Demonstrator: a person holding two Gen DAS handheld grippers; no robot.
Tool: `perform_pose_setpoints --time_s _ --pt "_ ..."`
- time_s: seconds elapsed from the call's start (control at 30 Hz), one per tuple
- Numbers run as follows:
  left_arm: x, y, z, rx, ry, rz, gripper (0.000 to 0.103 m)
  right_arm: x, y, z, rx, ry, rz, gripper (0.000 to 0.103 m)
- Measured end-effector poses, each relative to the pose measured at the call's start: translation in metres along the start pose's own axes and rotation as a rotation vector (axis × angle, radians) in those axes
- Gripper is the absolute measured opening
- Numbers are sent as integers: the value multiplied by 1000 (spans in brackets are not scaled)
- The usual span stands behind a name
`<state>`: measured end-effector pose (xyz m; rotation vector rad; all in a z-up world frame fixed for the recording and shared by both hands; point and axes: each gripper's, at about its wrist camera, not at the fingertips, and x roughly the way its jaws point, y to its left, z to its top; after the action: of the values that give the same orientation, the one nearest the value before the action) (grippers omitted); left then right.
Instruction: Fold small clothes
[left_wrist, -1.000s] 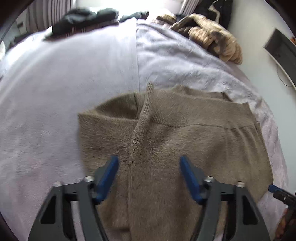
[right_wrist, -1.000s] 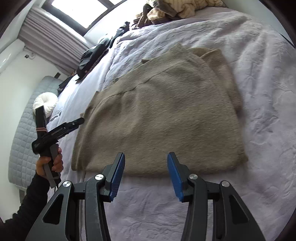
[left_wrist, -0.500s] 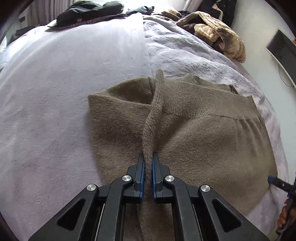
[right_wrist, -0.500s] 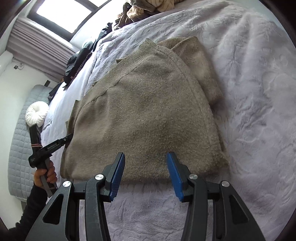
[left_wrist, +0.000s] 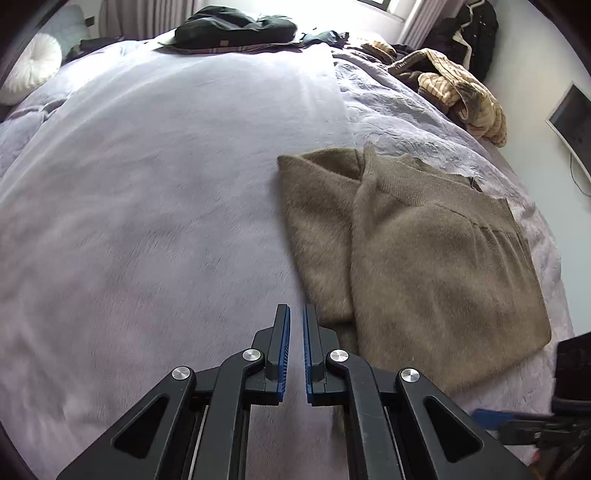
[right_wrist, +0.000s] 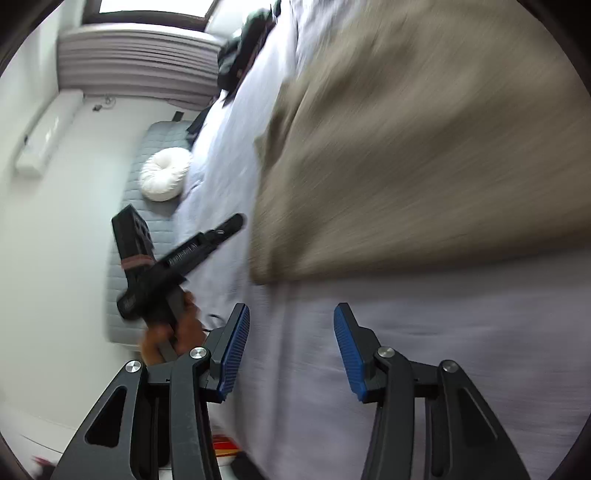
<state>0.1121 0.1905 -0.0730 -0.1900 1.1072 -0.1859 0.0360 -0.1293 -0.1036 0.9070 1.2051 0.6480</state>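
Note:
A folded brown knit sweater (left_wrist: 424, 258) lies on the lilac bed cover (left_wrist: 147, 184), sleeve tucked over the body. My left gripper (left_wrist: 296, 314) hovers over bare cover just left of the sweater's near corner. Its jaws are shut and only a thin slit shows between the blue pads, with nothing in it. In the blurred right wrist view the sweater (right_wrist: 424, 147) fills the upper right. My right gripper (right_wrist: 291, 314) stands open over the cover just short of the sweater's near edge, holding nothing. A hand (right_wrist: 177, 332) holds the left gripper (right_wrist: 236, 221) to its left.
Dark clothes (left_wrist: 236, 27) lie at the far end of the bed and a striped tan heap (left_wrist: 461, 96) at the far right. A white round cushion (right_wrist: 166, 179) rests on a grey padded seat beside the bed. A screen (left_wrist: 572, 122) hangs on the right wall.
The left gripper shut on a raised ridge of the sweater, then came off it and moved left, shut and empty. The right gripper swung down toward the sweater's near left corner.

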Motion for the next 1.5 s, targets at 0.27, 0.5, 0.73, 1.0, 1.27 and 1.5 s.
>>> perform_pose_setpoints --time_s 0.27,0.5,0.73,1.0,1.27,1.5 --pt "-15 23 -25 -78 -28 -27 8 64 -16 6 242 -122 128 58" --pt "-18 39 -32 -120 -31 -35 8 77 10 23 168 -118 205 10" --pt "-13 35 -36 -109 -30 -12 8 102 -3 14 125 12 -26 10" --pt "-17 24 -38 -97 -52 -14 8 87 60 9 -170 76 -156 14" --pt "-17 19 -46 -110 -44 -3 8 53 49 48 -194 -77 -419 56" --pt "-12 13 -50 -106 -78 32 102 50 31 47 -175 -57 -397 54"
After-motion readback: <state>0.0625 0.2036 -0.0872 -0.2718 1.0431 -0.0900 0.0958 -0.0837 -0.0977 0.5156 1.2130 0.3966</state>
